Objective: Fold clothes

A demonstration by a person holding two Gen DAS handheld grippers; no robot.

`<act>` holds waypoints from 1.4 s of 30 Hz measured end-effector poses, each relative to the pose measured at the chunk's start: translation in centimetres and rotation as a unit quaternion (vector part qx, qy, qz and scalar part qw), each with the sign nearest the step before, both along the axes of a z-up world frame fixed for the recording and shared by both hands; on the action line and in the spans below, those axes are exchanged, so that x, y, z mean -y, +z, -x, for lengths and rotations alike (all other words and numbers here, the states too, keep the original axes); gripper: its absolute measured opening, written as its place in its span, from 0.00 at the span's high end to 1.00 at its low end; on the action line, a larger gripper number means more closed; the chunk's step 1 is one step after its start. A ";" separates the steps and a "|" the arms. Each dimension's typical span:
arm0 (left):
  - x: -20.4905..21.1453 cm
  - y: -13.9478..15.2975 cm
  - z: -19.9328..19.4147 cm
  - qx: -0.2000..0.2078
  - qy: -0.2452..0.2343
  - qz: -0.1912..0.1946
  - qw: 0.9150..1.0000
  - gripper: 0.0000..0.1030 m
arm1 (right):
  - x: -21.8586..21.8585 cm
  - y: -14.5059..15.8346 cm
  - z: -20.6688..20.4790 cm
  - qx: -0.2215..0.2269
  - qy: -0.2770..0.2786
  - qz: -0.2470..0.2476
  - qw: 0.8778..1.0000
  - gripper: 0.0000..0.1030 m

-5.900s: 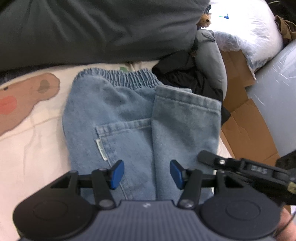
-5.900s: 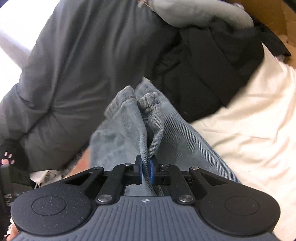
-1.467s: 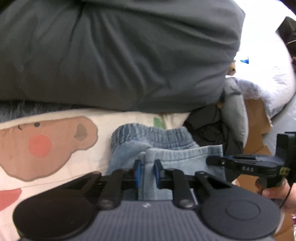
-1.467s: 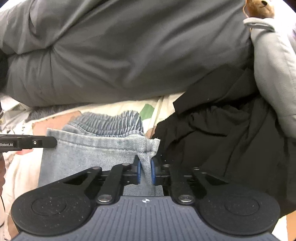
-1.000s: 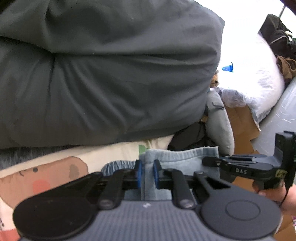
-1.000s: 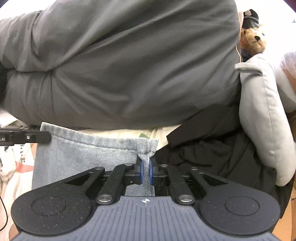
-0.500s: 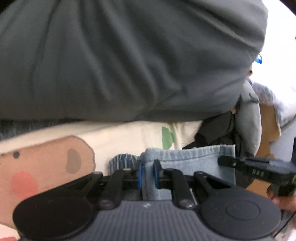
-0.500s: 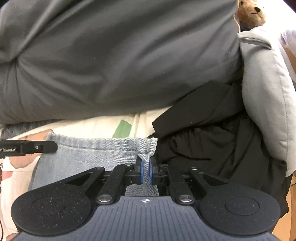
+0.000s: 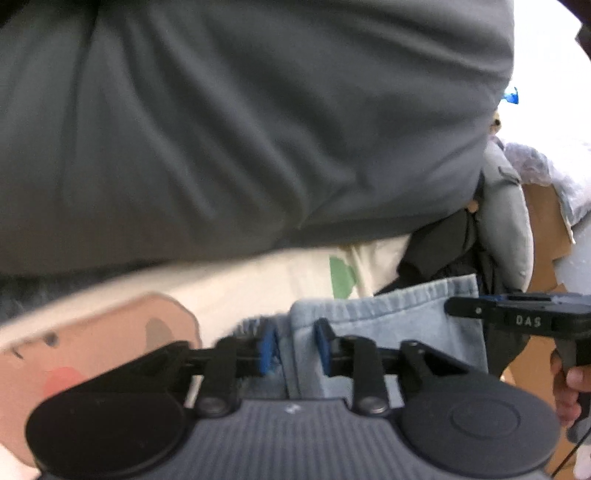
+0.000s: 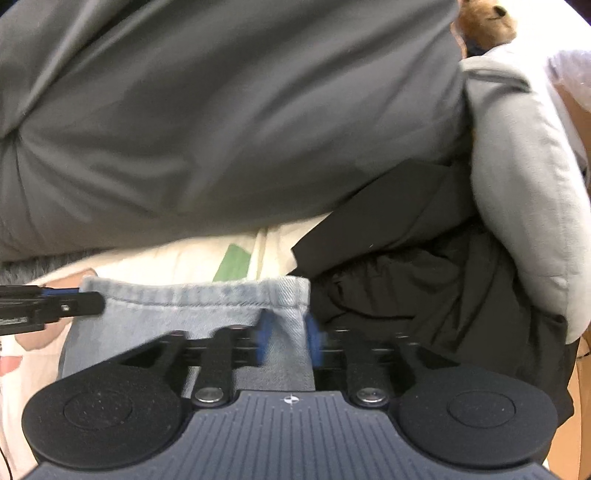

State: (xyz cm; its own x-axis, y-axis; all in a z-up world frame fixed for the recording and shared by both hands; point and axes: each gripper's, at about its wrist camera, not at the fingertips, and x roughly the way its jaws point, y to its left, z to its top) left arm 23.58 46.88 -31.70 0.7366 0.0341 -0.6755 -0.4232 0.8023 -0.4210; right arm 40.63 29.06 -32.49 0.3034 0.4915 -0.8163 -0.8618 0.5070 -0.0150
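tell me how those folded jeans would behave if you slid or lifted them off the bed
The jeans would probably stay floppy: the hem edge sags and wrinkles between the opening pads of the right claw. Folded layers, seen by the left claw, likely make the bundle fairly heavy and apt to unfold if lifted by one edge. Pushed across the soft printed sheet, it would likely bunch rather than glide.

A big dark grey duvet (image 9: 240, 129) fills the top of both views and lies along the far edge of the bed sheet (image 9: 258, 280). The sheet is cream, printed with a pinkish-brown bear face (image 9: 110, 343) toward the left edge and a small green patch (image 10: 232, 264) near its far edge. A pile of black clothing (image 10: 424, 266) lies at its right edge, against a light grey cushion (image 10: 524, 177). A brown teddy bear (image 10: 484, 22) sits above the cushion. Brown cardboard (image 9: 543, 229) shows beyond it.
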 end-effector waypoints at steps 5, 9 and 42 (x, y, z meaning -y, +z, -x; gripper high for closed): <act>-0.6 2.1 1.5 0.020 0.028 0.000 0.999 0.66 | 1.7 1.6 1.7 0.055 0.030 -0.031 0.998 0.55; 1.0 3.5 1.5 0.048 0.009 -0.038 0.998 0.66 | 2.4 1.9 2.7 0.058 0.039 -0.062 0.996 0.60; 3.1 -2.0 -1.6 -0.023 -0.045 -0.105 0.993 0.98 | 0.2 -5.8 3.6 -0.037 -0.018 -0.035 0.999 0.80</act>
